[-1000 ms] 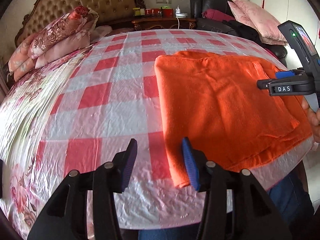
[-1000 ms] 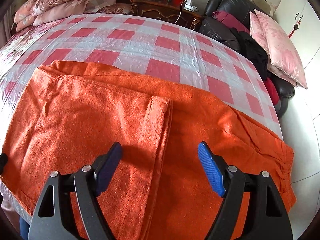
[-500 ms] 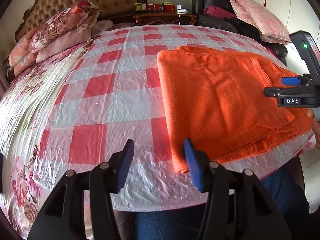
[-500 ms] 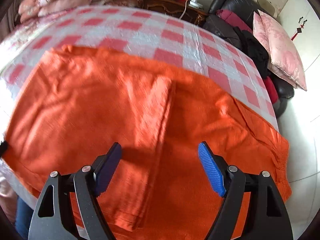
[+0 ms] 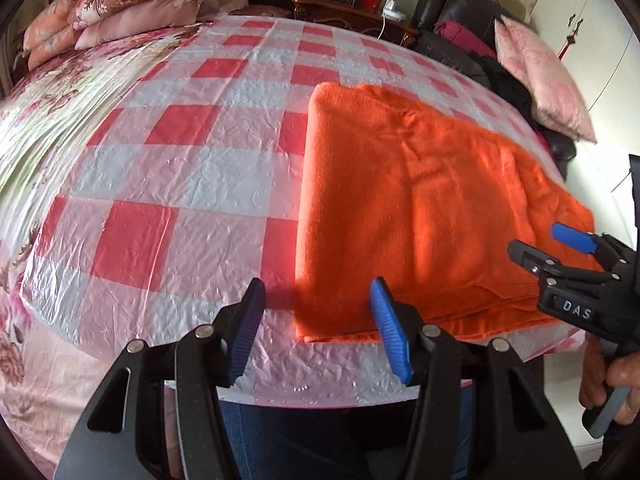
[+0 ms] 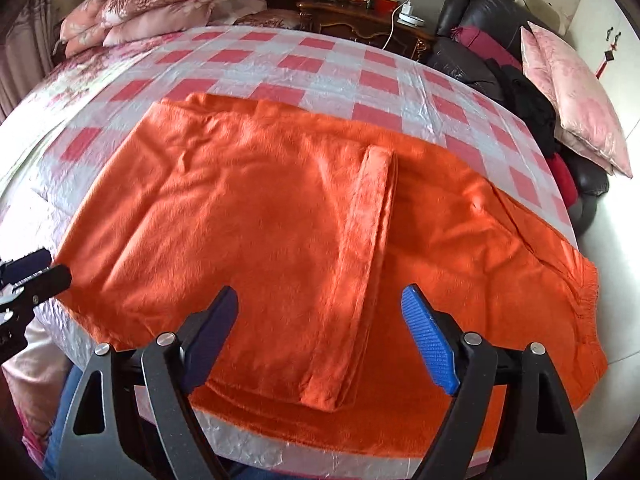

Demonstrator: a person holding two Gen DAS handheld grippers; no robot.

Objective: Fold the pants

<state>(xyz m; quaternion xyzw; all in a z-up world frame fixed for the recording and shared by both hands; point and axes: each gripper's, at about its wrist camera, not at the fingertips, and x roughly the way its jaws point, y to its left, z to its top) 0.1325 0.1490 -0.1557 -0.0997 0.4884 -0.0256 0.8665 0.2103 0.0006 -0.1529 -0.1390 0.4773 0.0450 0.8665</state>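
Orange pants (image 6: 280, 216), half-folded on bed (image 5: 192, 184). Left tool (image 5: 316, 328) open, empty; right tool (image 6: 320, 340) opening, empty. Risk: shallow pinch catches only the top layer, folded stack skews.

Bright orange pants (image 6: 248, 216) are lying on a plastic sheet (image 5: 192, 184) that is showing a red and white check. Under it the bedspread (image 5: 44, 104) is showing pink flowers on a pale ground, and the stacked pillows (image 6: 152, 8) are wearing a pink floral print. The left gripper (image 5: 318, 326) and the right gripper (image 6: 320, 330) are black with blue pads. A pale pink cushion (image 6: 576, 92) is leaning on a black sofa (image 6: 472, 12)
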